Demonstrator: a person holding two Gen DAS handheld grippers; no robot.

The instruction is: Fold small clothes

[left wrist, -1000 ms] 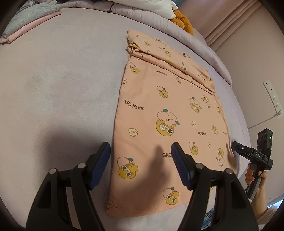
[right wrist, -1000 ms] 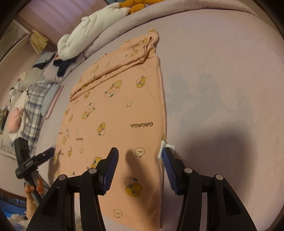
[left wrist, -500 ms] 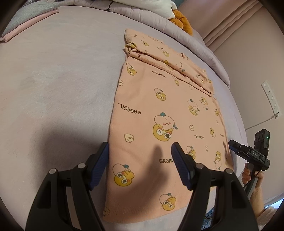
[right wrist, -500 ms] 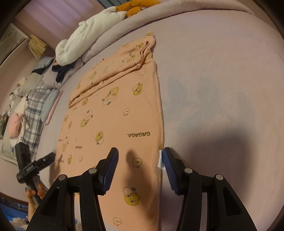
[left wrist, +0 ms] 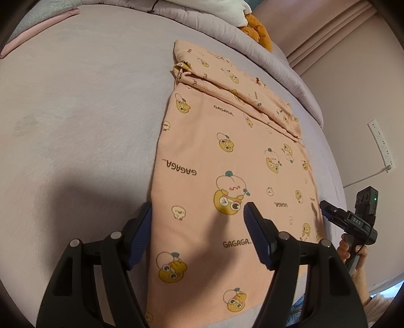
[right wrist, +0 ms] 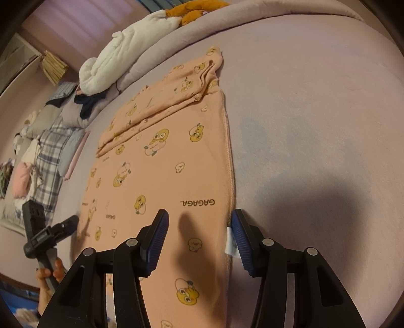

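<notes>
Garment: peach knit top [left wrist: 234,161] printed with yellow cartoon chicks, lay flat on the lilac bed [left wrist: 83,113], hem end nearest both cameras, sleeves already folded across the far end into a bunched band [left wrist: 242,88].
Handling, judged: light, thin, limp jersey; no stiffness, would drape and sag from any pinch point. Likely to cling a little to the fuzzy bedcover rather than slide. Not fragile. A single-layer pinch risked dragging only the top layer.
Where to take hold, judged: the two near hem corners, both layers together, one gripper per corner, then carry the hem toward the sleeve band.
Writing: "GAGAGA_" read repeatedly on the fabric, in dark capitals, some upside down from the right wrist view [right wrist: 197,202]. Small white tag [right wrist: 231,241] at the side seam; text on it too small to read.
Left gripper [left wrist: 198,232]: jaws stood wide, holding nothing, poised over the garment's left edge near the hem; left pad over bare bedcover.
Right gripper [right wrist: 199,238]: jaws moderately apart, empty, straddling the right side seam, right pad just beside the white tag.
Marking on right gripper body, seen from left view [left wrist: 353,219]: letters resembling "DAS"; uncertain.
Surroundings: white plush [right wrist: 126,58] and orange plush [right wrist: 194,10] on the rolled duvet beyond; folded clothes at far left.
</notes>
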